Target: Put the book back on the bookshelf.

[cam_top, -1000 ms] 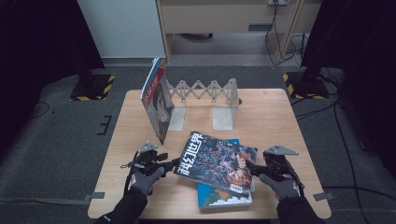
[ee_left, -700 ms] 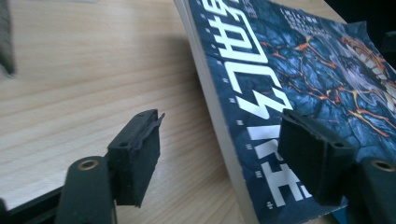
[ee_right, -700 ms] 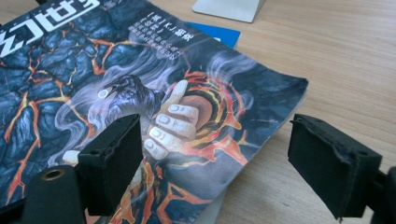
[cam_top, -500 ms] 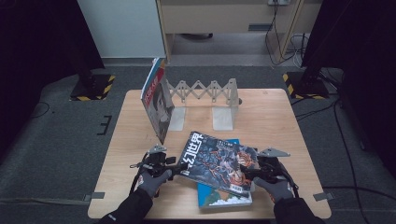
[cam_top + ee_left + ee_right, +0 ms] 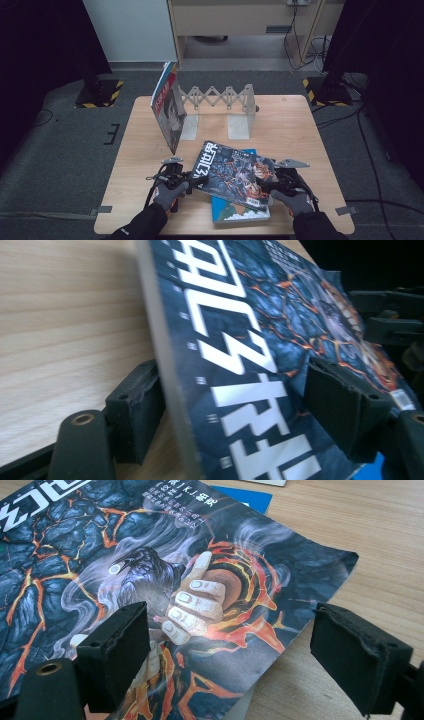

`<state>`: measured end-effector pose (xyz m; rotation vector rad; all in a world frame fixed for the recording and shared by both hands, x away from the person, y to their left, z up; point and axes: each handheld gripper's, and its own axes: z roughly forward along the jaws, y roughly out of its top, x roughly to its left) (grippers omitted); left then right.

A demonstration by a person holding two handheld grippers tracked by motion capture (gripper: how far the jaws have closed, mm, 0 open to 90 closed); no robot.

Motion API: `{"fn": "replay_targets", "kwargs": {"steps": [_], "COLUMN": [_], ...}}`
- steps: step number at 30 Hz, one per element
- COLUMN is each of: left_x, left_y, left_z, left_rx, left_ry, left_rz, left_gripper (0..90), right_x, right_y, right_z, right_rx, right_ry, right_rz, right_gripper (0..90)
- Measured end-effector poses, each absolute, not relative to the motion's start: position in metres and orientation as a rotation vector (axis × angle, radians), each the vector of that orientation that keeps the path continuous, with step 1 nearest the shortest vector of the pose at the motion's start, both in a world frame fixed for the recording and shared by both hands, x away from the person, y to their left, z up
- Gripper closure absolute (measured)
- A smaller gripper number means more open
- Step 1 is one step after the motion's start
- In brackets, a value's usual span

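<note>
A dark magazine (image 5: 232, 172) with a lava-pattern cover lies askew on top of a blue book (image 5: 237, 212) near the table's front edge. My left gripper (image 5: 192, 181) is at its left spine edge. In the left gripper view the spine of the magazine (image 5: 250, 330) runs between the jaws of the left gripper (image 5: 240, 410), one below the edge and one above the cover, with a gap. My right gripper (image 5: 265, 187) is at the magazine's lower right corner. In its own view the right gripper (image 5: 235, 650) is open, straddling the corner of the cover (image 5: 100, 545).
At the back of the wooden table (image 5: 290, 125) stands a grey expanding book rack (image 5: 220, 97). A second magazine (image 5: 167, 110) leans upright at its left end. A corner of the blue book (image 5: 245, 495) pokes out past the cover.
My left gripper has slid a little to the right, onto the magazine's spine edge. The right gripper and the magazine have barely shifted.
</note>
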<state>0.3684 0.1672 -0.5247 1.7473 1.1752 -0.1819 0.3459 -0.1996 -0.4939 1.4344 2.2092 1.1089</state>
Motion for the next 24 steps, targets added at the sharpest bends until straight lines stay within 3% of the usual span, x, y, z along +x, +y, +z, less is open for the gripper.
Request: {"fn": "replay_targets", "kwargs": {"steps": [4,9,16,24], "left_x": [0.367,0.366,0.363,0.366], "left_y": [0.168,0.173,0.175,0.17], "left_z": [-0.521,-0.512,-0.496,-0.498], "left_rx": [1.765,1.747,1.666,1.688], "left_ry": [1.165,1.152,1.093,1.11], "left_rz": [-0.168,-0.184,-0.208,-0.275], "left_gripper": [29.4,40.8,45.6,52.0], "right_x": [0.347,0.347,0.348,0.348], "right_y": [-0.2,-0.201,-0.201,-0.201], "right_z": [-0.495,-0.496,-0.497,-0.497], "right_rx": [1.443,1.461,1.464,1.467], "right_ry": [2.209,2.207,2.207,2.209], "right_rz": [1.117,1.131,1.142,1.146], "right_gripper": [16.0,16.0,16.2,16.1]}}
